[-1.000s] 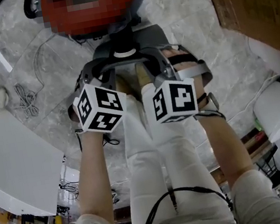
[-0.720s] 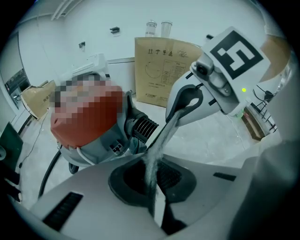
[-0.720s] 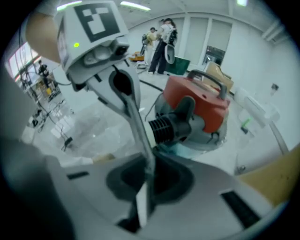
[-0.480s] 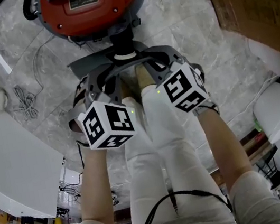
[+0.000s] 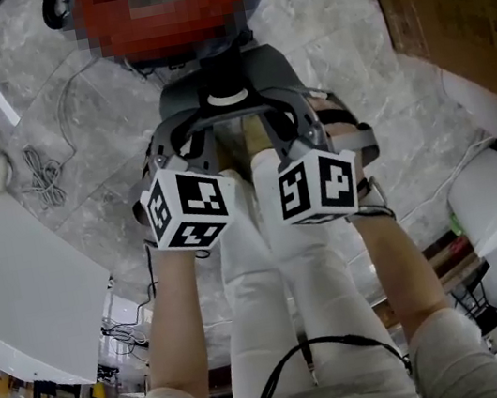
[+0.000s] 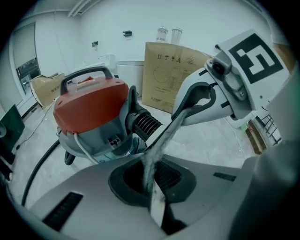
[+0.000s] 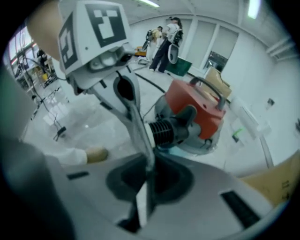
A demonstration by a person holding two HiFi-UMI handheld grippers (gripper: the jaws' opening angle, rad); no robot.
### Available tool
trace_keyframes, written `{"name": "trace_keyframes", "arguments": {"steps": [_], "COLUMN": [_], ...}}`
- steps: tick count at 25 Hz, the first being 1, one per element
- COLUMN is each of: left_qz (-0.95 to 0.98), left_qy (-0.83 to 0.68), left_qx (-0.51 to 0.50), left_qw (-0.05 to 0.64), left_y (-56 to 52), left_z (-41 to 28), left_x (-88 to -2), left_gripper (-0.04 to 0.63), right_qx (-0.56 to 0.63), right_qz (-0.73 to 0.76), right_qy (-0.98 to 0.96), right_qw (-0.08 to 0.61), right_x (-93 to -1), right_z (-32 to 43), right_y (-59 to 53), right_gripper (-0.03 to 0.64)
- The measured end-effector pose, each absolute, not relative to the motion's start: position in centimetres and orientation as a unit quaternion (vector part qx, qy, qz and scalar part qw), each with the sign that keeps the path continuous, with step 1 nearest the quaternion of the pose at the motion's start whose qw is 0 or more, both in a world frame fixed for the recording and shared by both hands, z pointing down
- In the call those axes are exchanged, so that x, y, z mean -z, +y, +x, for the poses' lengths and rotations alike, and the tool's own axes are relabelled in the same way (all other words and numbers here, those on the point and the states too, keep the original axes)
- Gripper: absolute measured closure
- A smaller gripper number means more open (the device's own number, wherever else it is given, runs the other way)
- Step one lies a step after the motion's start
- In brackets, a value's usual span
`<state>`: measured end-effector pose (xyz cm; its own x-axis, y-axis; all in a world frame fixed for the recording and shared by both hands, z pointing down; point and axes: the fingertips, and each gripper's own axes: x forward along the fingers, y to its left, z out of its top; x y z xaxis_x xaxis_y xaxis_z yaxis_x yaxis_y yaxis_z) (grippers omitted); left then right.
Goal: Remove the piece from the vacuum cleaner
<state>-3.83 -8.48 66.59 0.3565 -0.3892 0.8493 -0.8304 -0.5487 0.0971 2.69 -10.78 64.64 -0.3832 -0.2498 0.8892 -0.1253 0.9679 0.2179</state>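
Head view: the red vacuum cleaner [image 5: 166,27] sits at the top centre of the frame. Its black hose connector [image 5: 224,83], the likely piece to remove, projects down-frame toward the person's shoes [image 5: 256,133]. The left gripper [image 5: 200,121] and right gripper [image 5: 263,110] converge on the connector from either side, and whether either tip touches it cannot be told here. Left gripper view: the jaws are drawn together at the lower centre, with nothing made out between them. The right gripper's finger crosses in from the upper right to meet them, and the ribbed connector lies just beyond, still seated in the vacuum body at centre left. Right gripper view: its jaws are likewise together and apparently empty. The left gripper's finger descends from the upper left, and the connector lies at centre frame, still joined to the red body. Likely hazards: closed tips that only press on the connector have no hold and could slip off its ribs. The two crossed grippers could catch on each other. No gripper braces the vacuum, which stands on a wheel [image 6: 69,157], so it could roll or tip toward the shoes under a pull instead of releasing the piece.
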Motion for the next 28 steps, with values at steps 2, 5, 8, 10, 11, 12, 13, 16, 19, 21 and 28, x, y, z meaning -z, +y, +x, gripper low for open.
{"name": "trace_keyframes", "arguments": {"steps": [2,5,8,10,11,12,13,16,19,21,28], "left_qz": [0.775,0.772,0.771,0.769,0.766,0.763,0.761,0.760,0.763,0.765,0.759], "left_qy": [-0.398,-0.405,-0.404,-0.398,-0.395,-0.393,-0.389,-0.376,-0.364,-0.357,-0.375], "left_qx": [-0.401,-0.384,-0.370,-0.367,-0.371,-0.380,-0.393,-0.426,-0.441,-0.452,-0.427], "left_qw": [0.282,0.303,0.324,0.340,0.345,0.345,0.340,0.315,0.302,0.290,0.318], "left_y": [-8.5,-8.6,-8.7,-8.6,-8.6,-8.5,-8.5,-8.5,-8.7,-8.6,-8.2], "left_z": [-3.9,-4.0,-4.0,-4.0,-4.1,-4.2,-4.2,-4.0,-3.7,-3.5,-4.0], "left_x": [-66.9,-67.5,-67.9,-67.9,-67.7,-67.5,-67.2,-66.1,-65.1,-64.7,-65.3], "left_gripper": [0.562,0.563,0.563,0.561,0.563,0.561,0.562,0.563,0.563,0.561,0.561], "right_qx": [0.081,0.123,0.150,0.131,0.106,0.079,0.054,0.014,-0.021,-0.050,-0.050], "right_qz": [0.102,0.089,0.083,0.093,0.103,0.113,0.122,0.136,0.145,0.150,0.150], "right_qy": [-0.824,-0.818,-0.815,-0.822,-0.830,-0.838,-0.845,-0.851,-0.853,-0.854,-0.849], "right_qw": [0.551,0.555,0.554,0.546,0.537,0.527,0.519,0.507,0.501,0.496,0.504], "right_x": [-64.2,-63.6,-63.5,-63.7,-63.8,-64.0,-64.1,-64.8,-65.6,-66.1,-65.9], "right_z": [2.4,2.1,2.0,2.0,2.0,2.1,2.2,2.8,3.2,3.3,3.1], "right_y": [-10.7,-10.6,-10.2,-10.2,-10.2,-10.3,-10.3,-10.4,-10.5,-10.5,-10.3], "right_gripper": [0.583,0.583,0.583,0.584,0.584,0.584,0.584,0.584,0.586,0.586,0.588]}}
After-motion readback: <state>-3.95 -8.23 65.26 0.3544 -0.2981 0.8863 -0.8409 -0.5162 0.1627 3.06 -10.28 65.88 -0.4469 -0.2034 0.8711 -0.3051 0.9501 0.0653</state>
